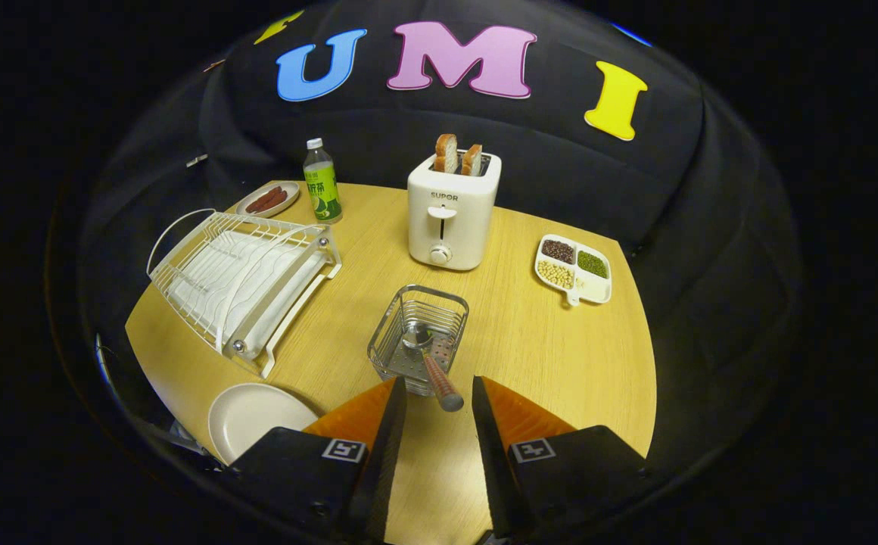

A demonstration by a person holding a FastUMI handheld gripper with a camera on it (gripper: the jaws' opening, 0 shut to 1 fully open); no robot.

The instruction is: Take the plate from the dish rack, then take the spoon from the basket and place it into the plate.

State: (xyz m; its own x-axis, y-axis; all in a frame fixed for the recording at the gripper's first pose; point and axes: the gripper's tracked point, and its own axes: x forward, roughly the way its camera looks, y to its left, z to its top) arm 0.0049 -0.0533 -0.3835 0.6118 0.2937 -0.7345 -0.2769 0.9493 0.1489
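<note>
The gripper (439, 390) stands open, fingers apart, holding nothing. The spoon (431, 363), steel-bowled with a reddish handle, leans in the square wire basket (418, 329); its handle end reaches out between the fingertips, apparently untouched. The round cream plate (250, 416) lies on the wooden table (560, 356), beside the white wire dish rack (242, 276).

The toaster (450, 216) bears the brand word "SUPOR" on its front face above the lever, the green label on the bottle (322, 184) carries print too small to read, and each finger of the gripper (439, 393) wears a square black-and-white marker
</note>
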